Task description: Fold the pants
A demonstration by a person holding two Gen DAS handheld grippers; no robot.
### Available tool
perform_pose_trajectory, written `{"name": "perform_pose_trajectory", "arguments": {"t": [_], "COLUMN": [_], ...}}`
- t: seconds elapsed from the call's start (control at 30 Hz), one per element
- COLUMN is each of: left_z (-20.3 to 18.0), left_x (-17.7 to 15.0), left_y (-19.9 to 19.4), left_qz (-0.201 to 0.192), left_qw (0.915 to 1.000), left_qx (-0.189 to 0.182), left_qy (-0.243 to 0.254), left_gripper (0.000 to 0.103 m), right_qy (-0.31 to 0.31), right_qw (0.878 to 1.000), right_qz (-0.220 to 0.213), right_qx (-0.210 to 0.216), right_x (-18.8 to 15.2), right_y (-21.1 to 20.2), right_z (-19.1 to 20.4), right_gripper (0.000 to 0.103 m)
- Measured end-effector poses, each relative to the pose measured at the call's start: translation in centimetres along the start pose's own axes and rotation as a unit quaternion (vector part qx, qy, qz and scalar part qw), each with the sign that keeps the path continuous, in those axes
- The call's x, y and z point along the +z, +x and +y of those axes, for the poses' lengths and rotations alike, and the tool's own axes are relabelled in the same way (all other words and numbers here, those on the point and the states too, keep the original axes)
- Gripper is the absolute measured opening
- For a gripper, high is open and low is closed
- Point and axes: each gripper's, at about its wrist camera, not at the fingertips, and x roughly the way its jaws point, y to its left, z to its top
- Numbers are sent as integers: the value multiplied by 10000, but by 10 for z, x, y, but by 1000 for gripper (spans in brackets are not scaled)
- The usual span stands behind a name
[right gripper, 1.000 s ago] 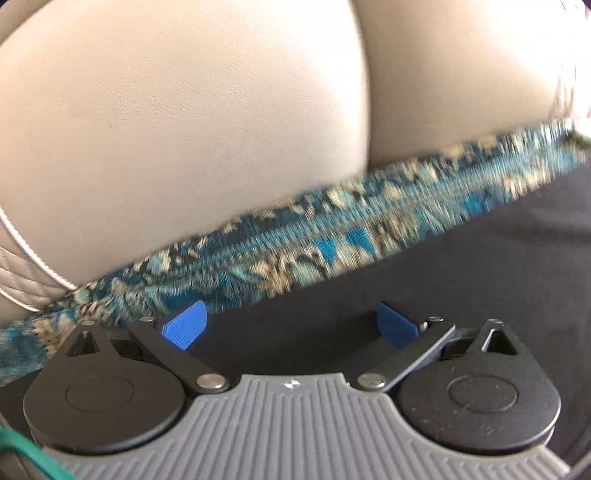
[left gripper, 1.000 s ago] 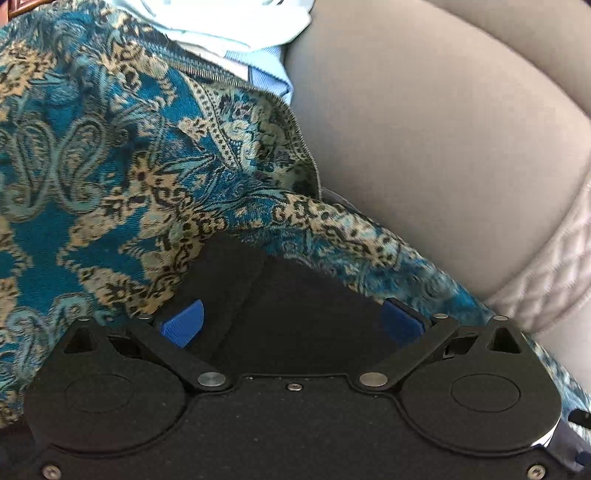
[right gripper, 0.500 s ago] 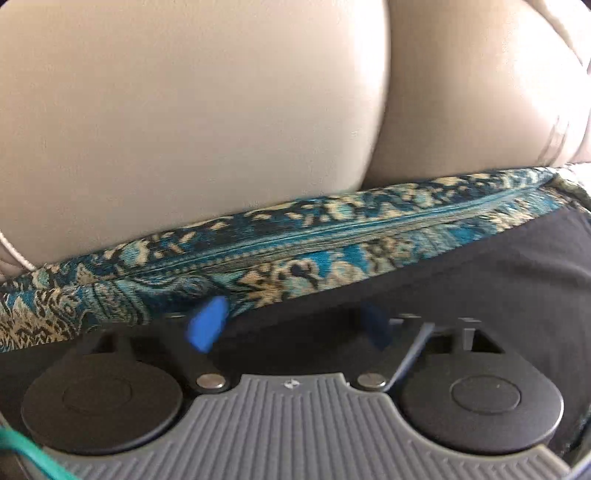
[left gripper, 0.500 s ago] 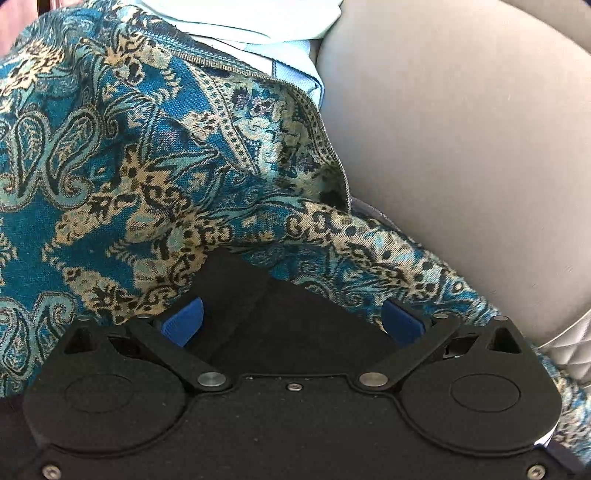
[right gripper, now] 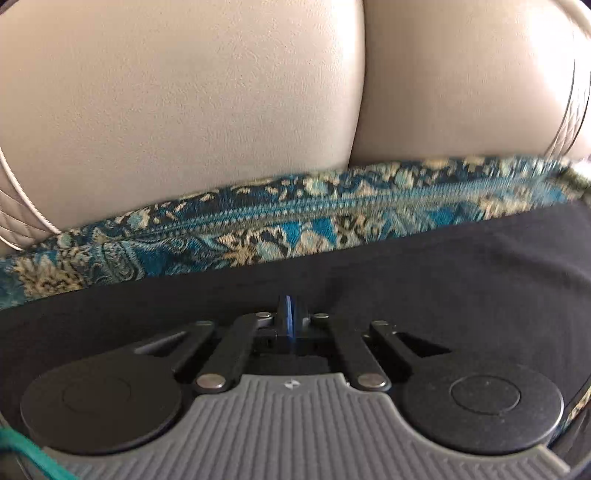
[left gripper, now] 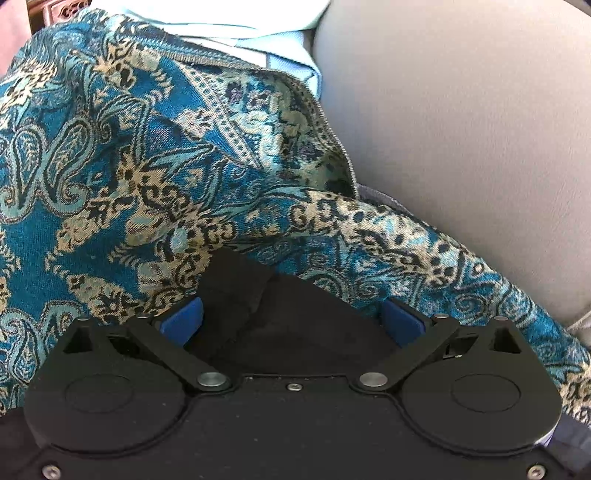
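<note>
The black pants (left gripper: 236,280) lie on a teal and gold paisley cloth (left gripper: 110,166) spread over a sofa. My left gripper (left gripper: 291,321) stands open just above one corner of the pants, and that corner lies between its blue pads (left gripper: 183,321). In the right wrist view the pants (right gripper: 443,266) fill the lower half, their far edge running along the paisley cloth (right gripper: 258,236). My right gripper (right gripper: 290,314) is closing its jaws to a pinch. Its blue pads meet on the black fabric, which puckers toward them.
Beige leather sofa cushions (left gripper: 461,129) rise behind the cloth, with a seam between two of them (right gripper: 360,110). A pale blue garment (left gripper: 240,26) lies at the far edge of the paisley cloth. Quilted trim (right gripper: 14,214) shows at the left.
The right gripper's pads went from wide apart to pressed together on the black pants. The left gripper sank a little toward the pants corner and stayed open.
</note>
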Motion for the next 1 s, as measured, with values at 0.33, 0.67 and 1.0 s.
{"name": "perform_pose_trajectory", "arguments": {"t": [0.33, 0.67, 1.0], "left_z": [12, 32, 30], "left_x": [13, 13, -1], "left_y": [21, 28, 24], "left_qz": [-174, -221, -293], "left_qw": [9998, 9994, 9992], "left_qx": [-1, -267, -276], "left_qy": [-7, -66, -67], "left_gripper": [103, 103, 103], "right_qy": [-1122, -614, -1938], "right_qw": [9856, 9966, 9755], "right_qz": [-133, 376, 588], "right_qx": [1260, 404, 865], "right_x": [21, 40, 36], "right_y": [0, 38, 33], "right_z": [32, 66, 100], "right_gripper": [85, 88, 61]}}
